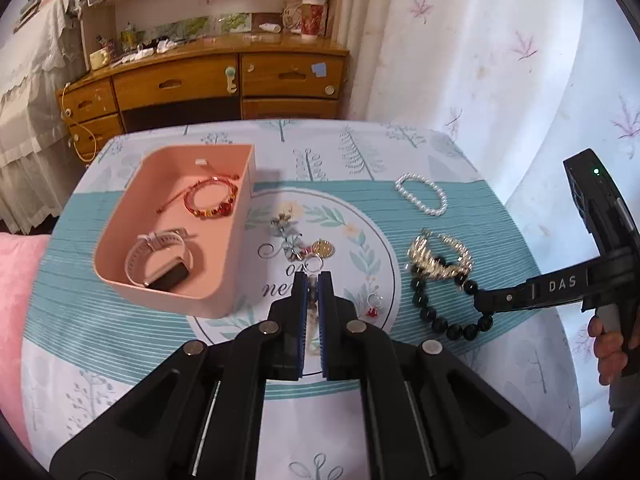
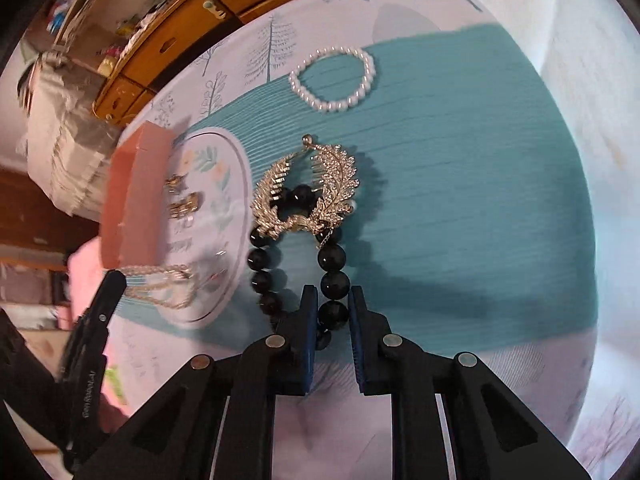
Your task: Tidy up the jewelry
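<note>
A pink box (image 1: 120, 240) on the patterned cloth holds a red bead bracelet (image 1: 210, 200) and a white smartwatch (image 1: 158, 258). My left gripper (image 1: 313, 280) is nearly shut over a silver ring and charm cluster (image 1: 304, 250); whether it grips anything is unclear. A pearl bracelet (image 1: 422, 196) lies far right. A black bead bracelet (image 1: 440, 320) lies under a gold leaf piece (image 1: 438, 258). My right gripper (image 2: 333, 300) has its jaws around one black bead of the bracelet (image 2: 332, 256), below the gold leaf piece (image 2: 308, 196).
A small earring with a red drop (image 1: 374, 306) lies right of my left gripper. A wooden dresser (image 1: 224, 80) stands behind the table. A pink cushion (image 1: 16, 300) is at the left. A floral curtain (image 1: 500, 60) hangs at the right.
</note>
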The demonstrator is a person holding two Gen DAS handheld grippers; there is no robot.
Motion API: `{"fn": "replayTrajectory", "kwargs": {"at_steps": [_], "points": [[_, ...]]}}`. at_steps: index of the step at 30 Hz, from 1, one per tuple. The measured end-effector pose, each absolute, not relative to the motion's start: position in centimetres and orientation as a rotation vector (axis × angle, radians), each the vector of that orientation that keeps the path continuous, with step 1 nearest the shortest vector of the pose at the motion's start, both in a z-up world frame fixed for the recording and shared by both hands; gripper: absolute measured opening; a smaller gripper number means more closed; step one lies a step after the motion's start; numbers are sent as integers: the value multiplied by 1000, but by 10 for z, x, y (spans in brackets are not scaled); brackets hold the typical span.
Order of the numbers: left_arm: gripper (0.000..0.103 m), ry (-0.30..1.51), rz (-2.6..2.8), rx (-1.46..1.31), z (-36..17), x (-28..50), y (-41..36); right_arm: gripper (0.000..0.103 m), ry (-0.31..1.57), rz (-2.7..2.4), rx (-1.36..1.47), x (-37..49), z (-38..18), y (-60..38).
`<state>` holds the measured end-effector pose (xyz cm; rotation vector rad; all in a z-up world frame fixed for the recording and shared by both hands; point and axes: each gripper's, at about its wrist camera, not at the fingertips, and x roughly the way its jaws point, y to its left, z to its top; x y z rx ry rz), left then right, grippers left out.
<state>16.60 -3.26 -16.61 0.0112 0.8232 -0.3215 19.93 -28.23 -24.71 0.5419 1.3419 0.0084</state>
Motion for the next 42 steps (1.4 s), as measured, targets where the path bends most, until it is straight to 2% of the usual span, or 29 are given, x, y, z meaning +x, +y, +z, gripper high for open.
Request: {"fn": "replayTrajectory", "kwargs": {"at_steps": [11,27,34,42], "points": [[3,738,-360,-13,-105,162,4,15,1170,111,712,190,-170,-266],[3,640,-365,-28,-54,187,88,15,892,363,555,228,-61,-166],[3,621,-384,-18,-62,218,112,15,807,487,493,259,-59,-99],[3,666,-410,-52,-94,266,124,15,842,512,511,289,-112,-49]]}}
